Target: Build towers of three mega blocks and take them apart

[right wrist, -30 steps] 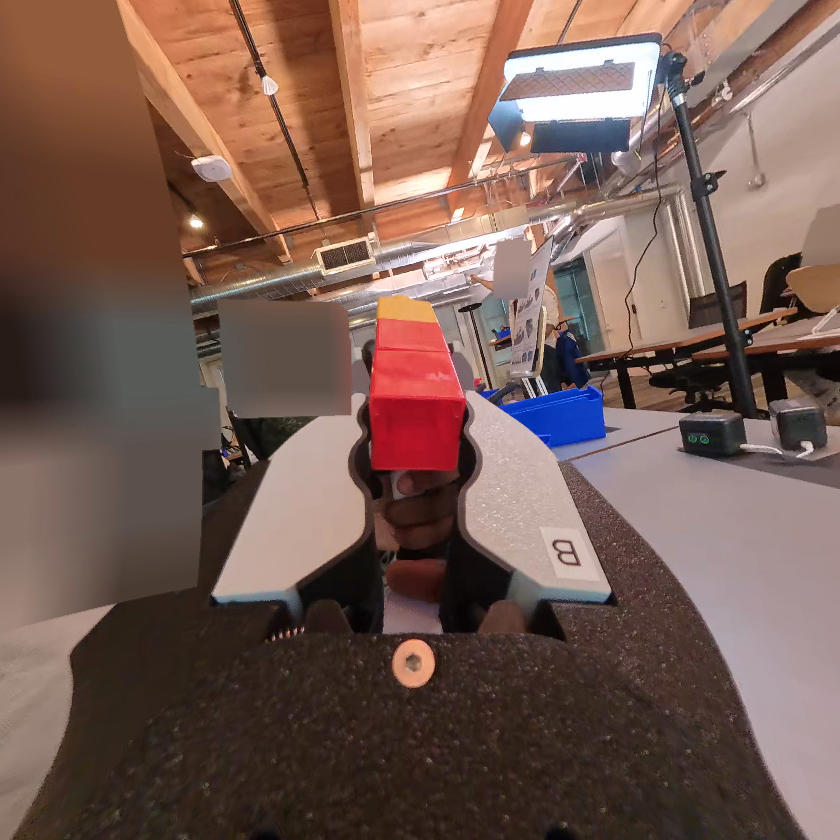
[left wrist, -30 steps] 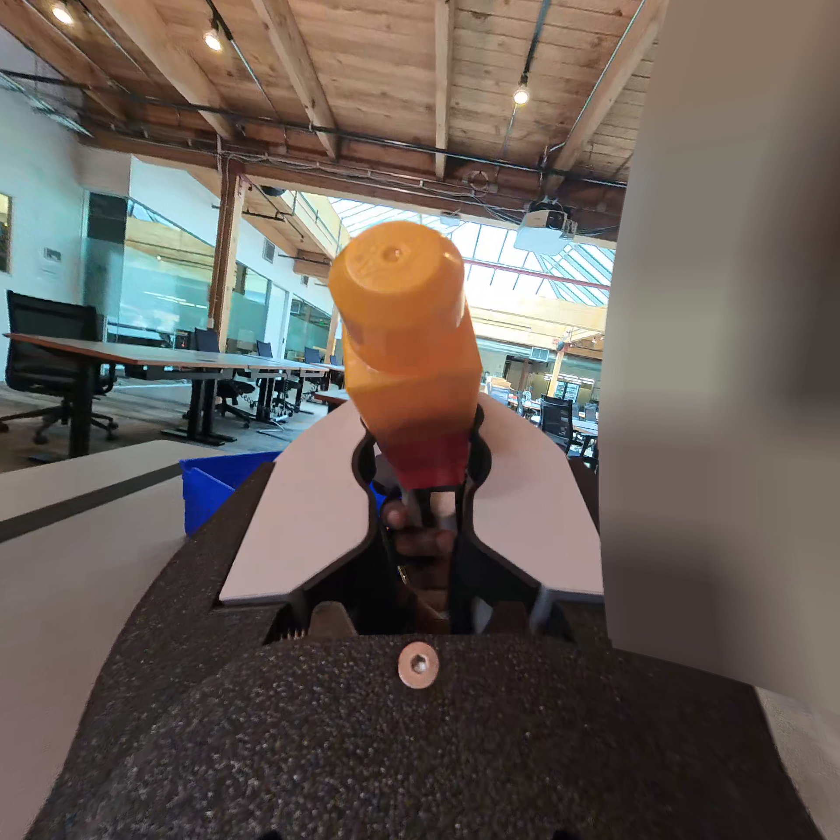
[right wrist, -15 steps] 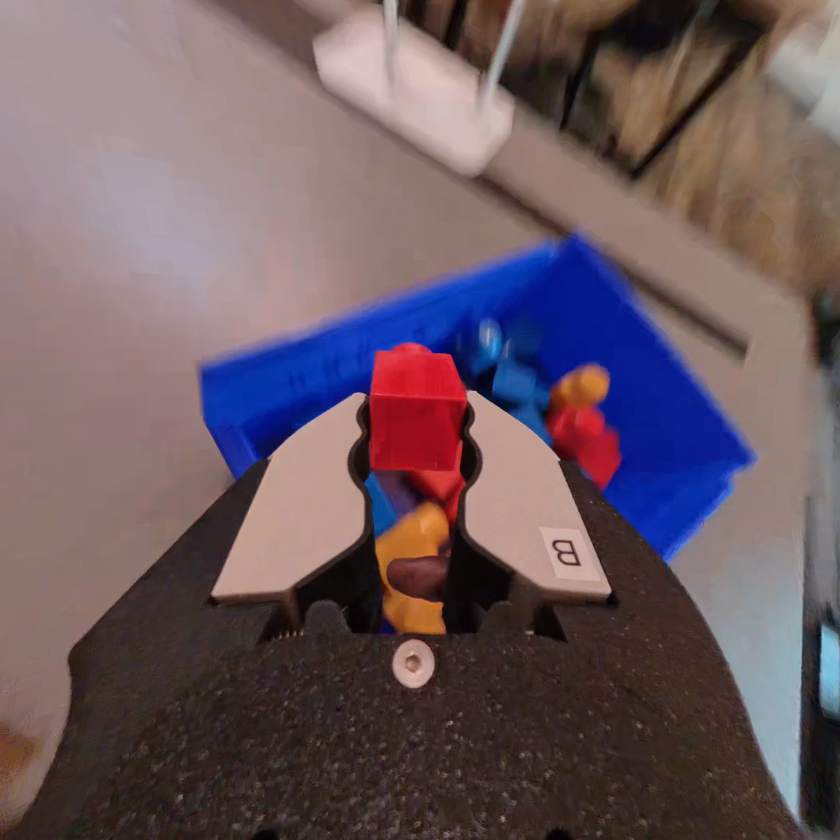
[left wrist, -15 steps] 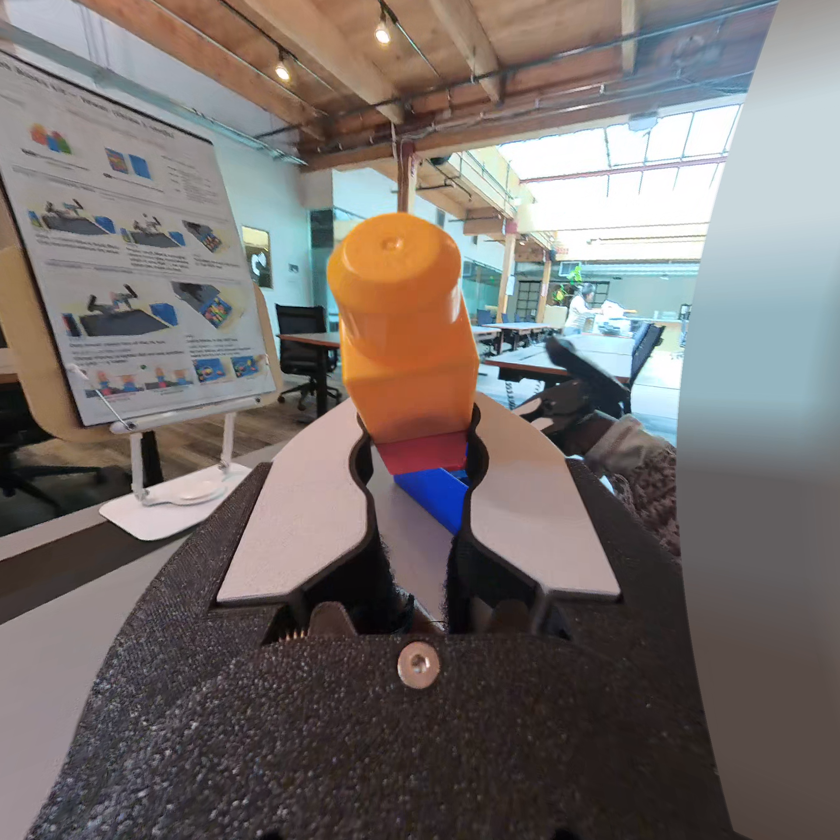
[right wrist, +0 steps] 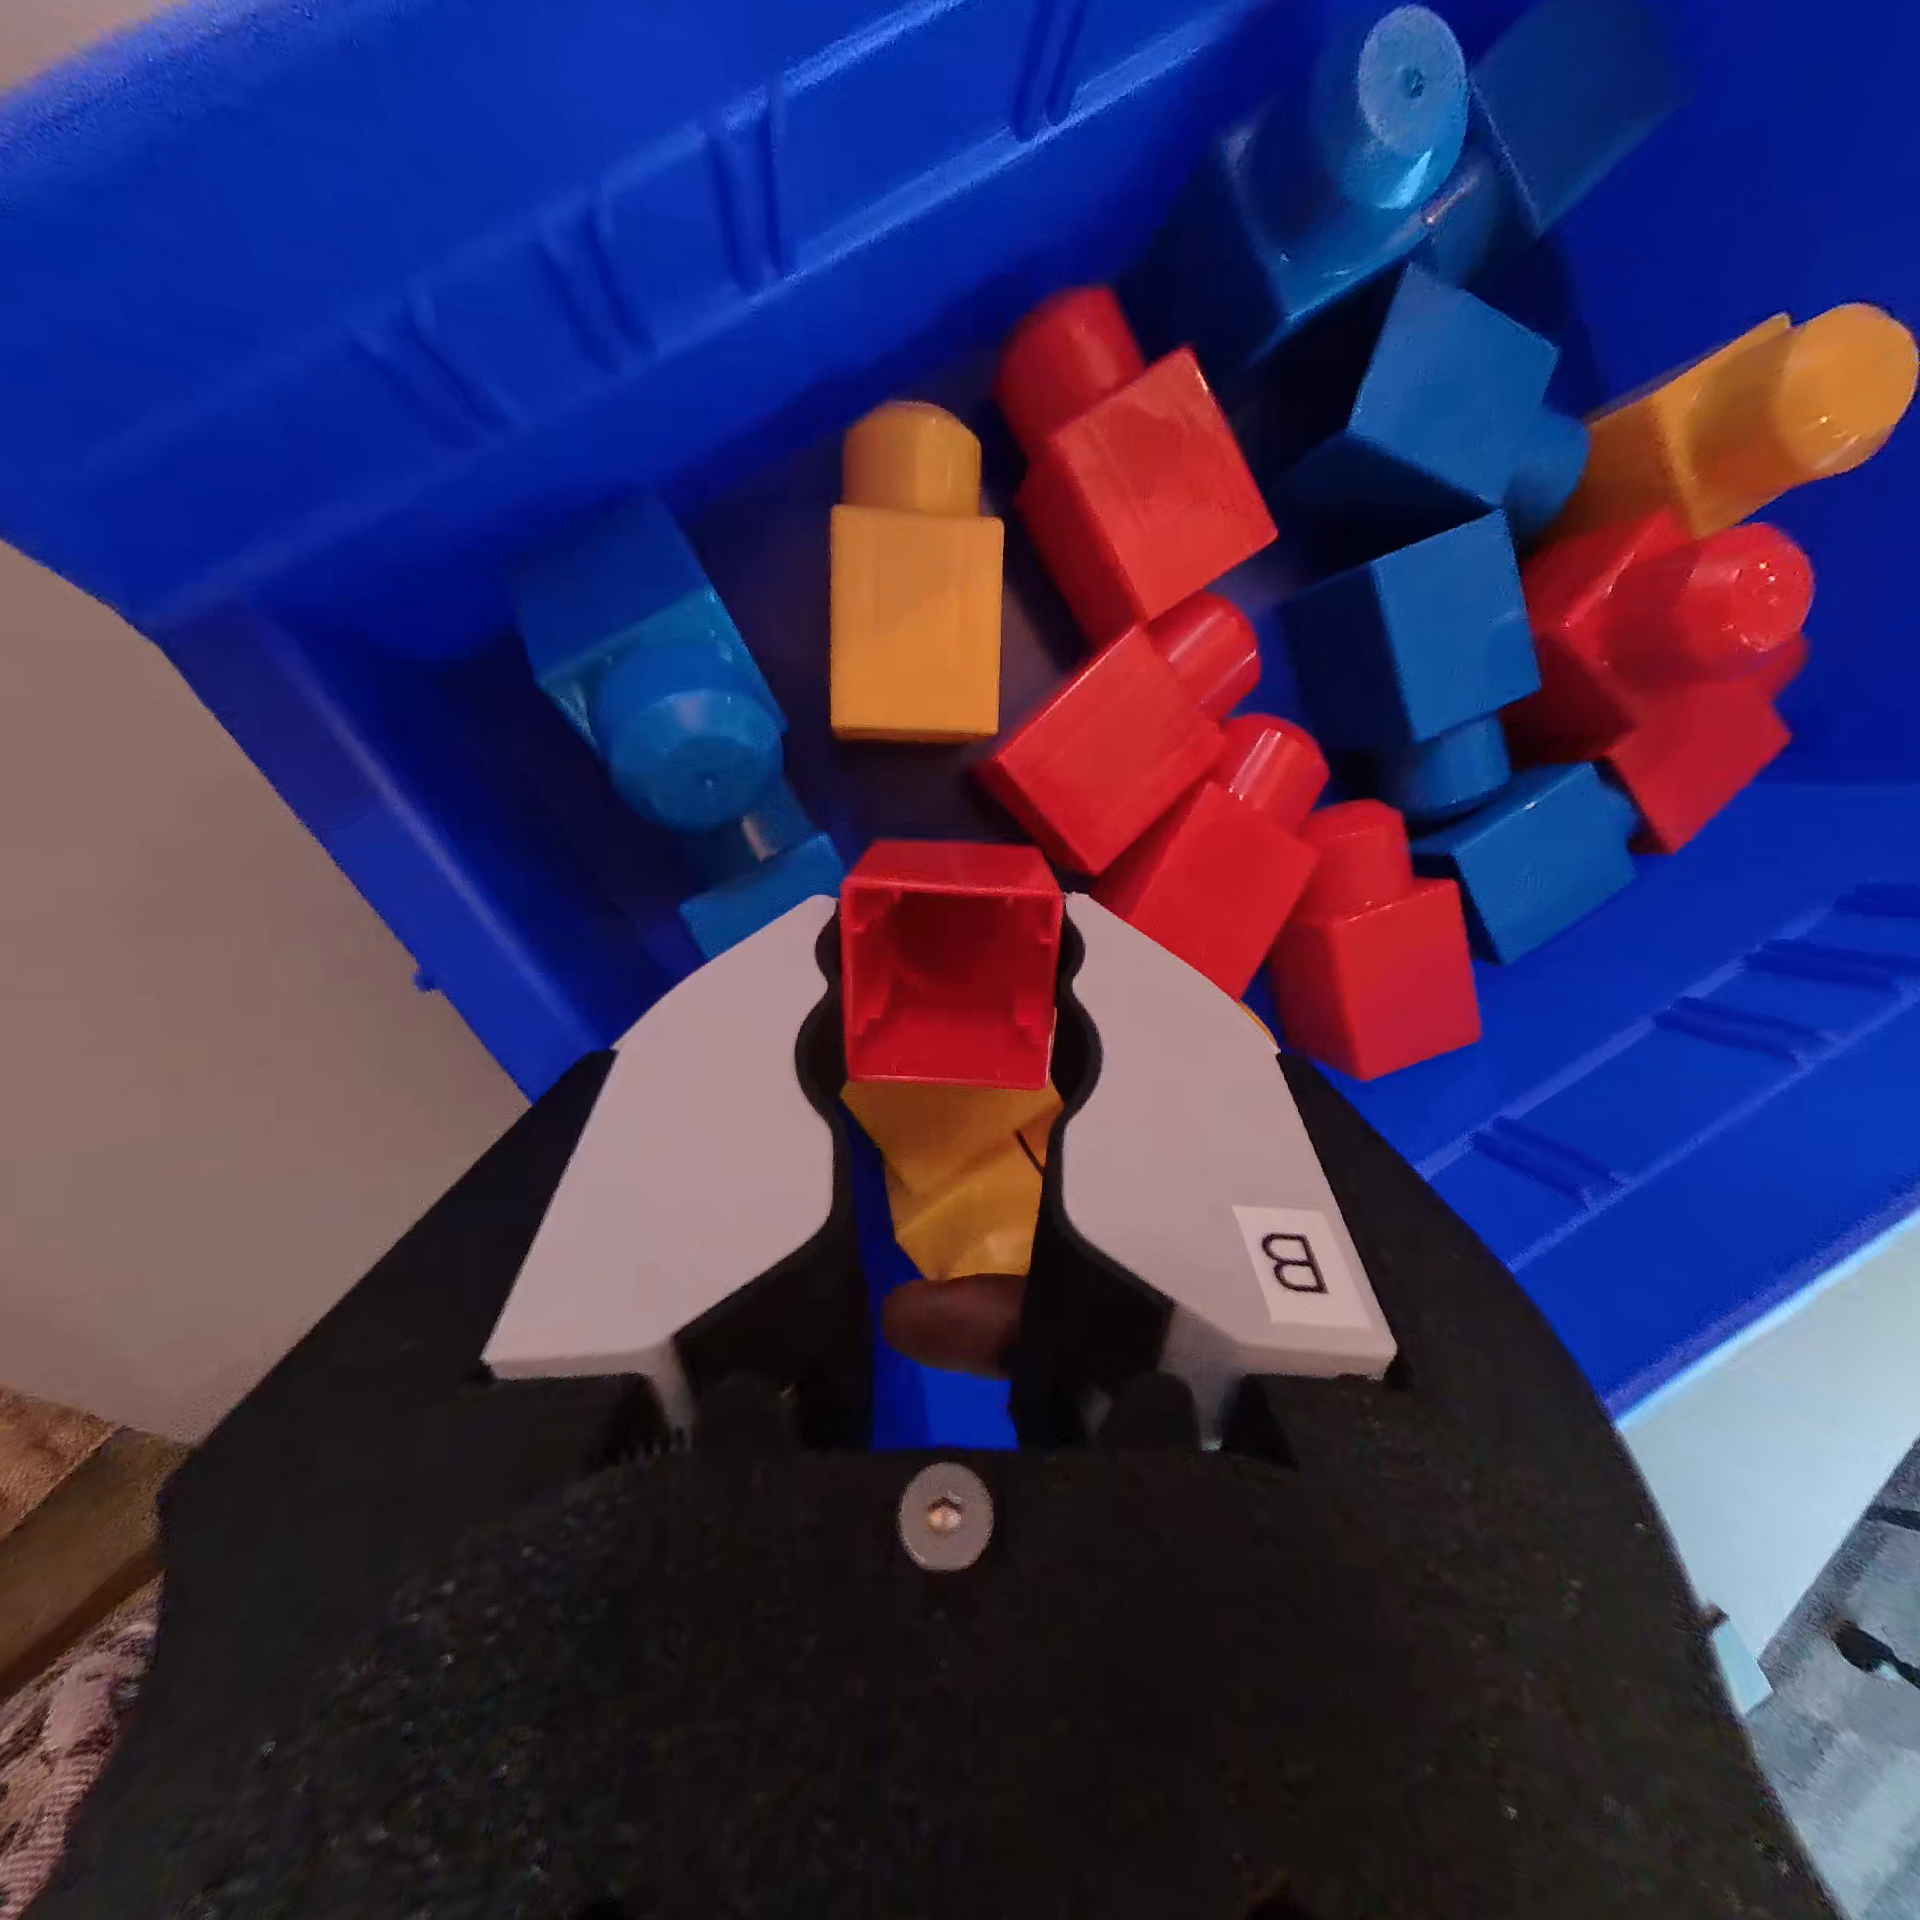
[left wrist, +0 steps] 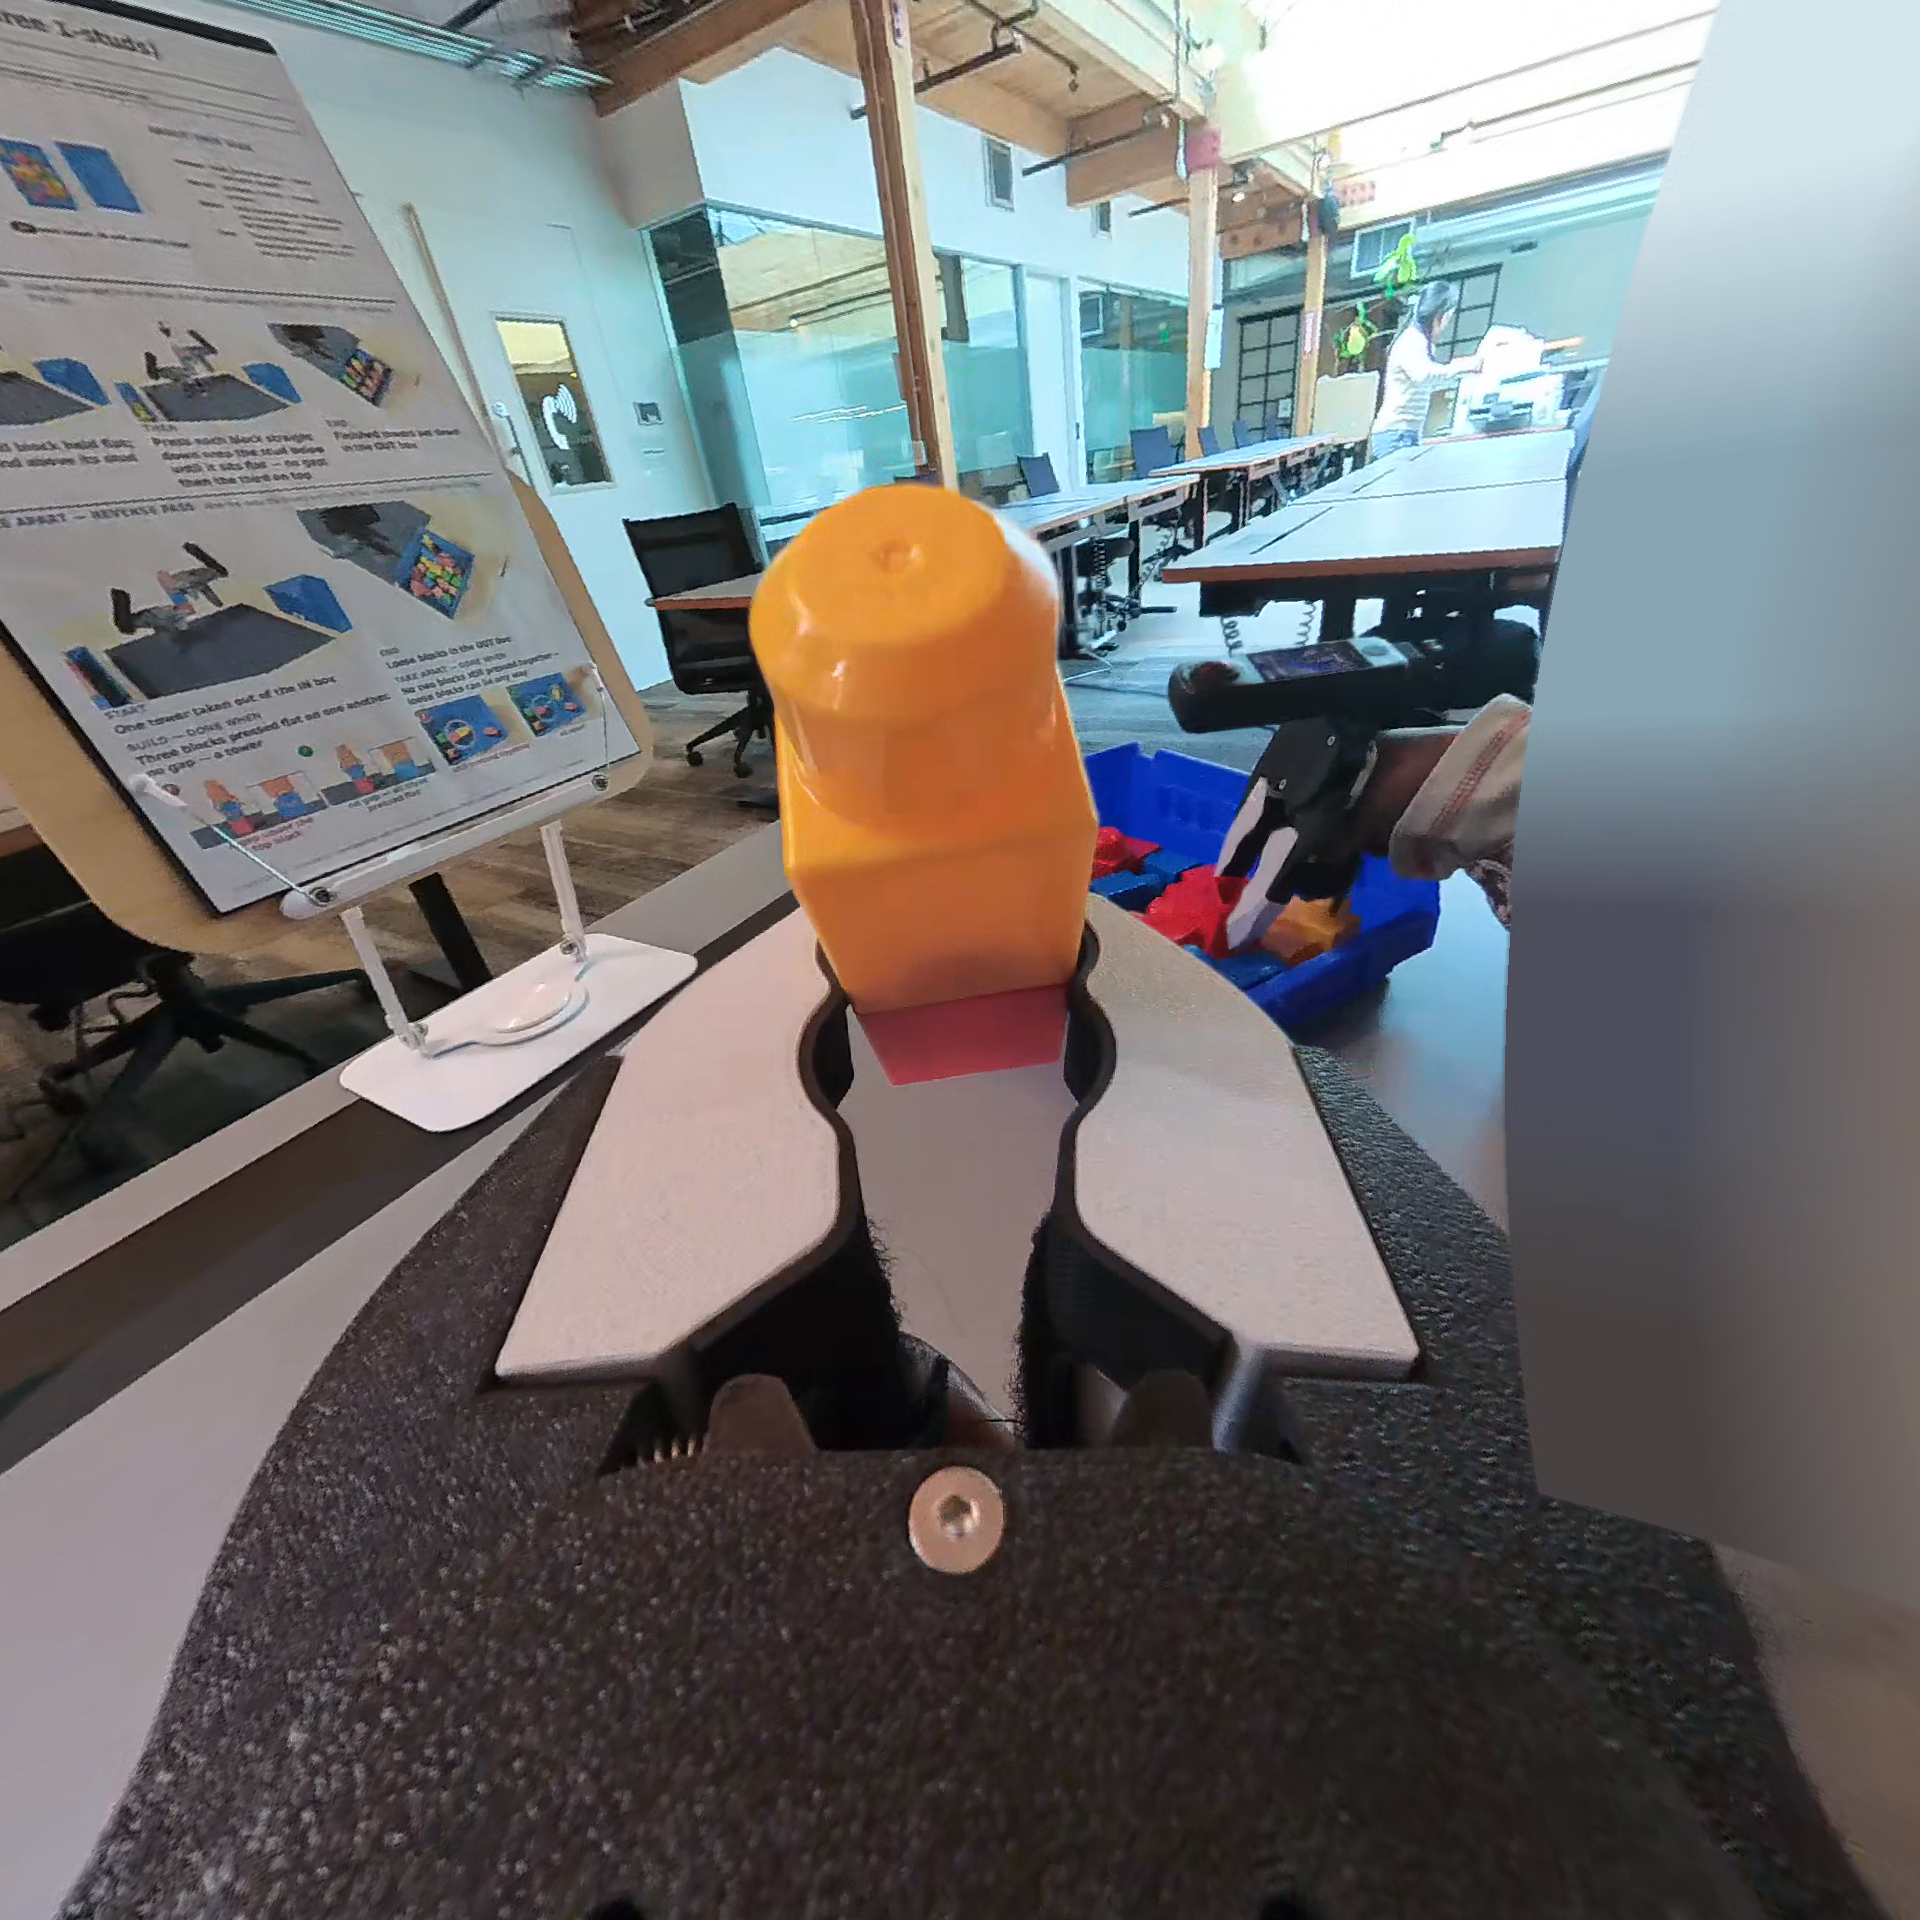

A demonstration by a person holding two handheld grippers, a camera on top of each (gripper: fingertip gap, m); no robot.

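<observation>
My left gripper (left wrist: 961,966) is shut on a two-block stack: an orange block (left wrist: 914,779) on a red block (left wrist: 971,1039), with the stud pointing up and away. It is held above the grey table (left wrist: 156,1351). My right gripper (right wrist: 951,935) is shut on a single red block (right wrist: 945,977) whose hollow underside faces the camera. It hangs just inside the blue bin (right wrist: 416,260). In the left wrist view the right gripper (left wrist: 1262,883) shows dipped into the same bin (left wrist: 1351,977).
The bin holds several loose red (right wrist: 1143,499), blue (right wrist: 1413,644) and orange (right wrist: 914,603) blocks; another orange block (right wrist: 956,1174) lies under my right jaws. An instruction board (left wrist: 260,468) on a white stand (left wrist: 520,1023) is at the left. A sleeve (left wrist: 1455,800) is behind the right gripper.
Both grippers held one three-block tower a second ago. It has come apart: the right took the end red block down into the bin, and the left kept orange and red and swung away.
</observation>
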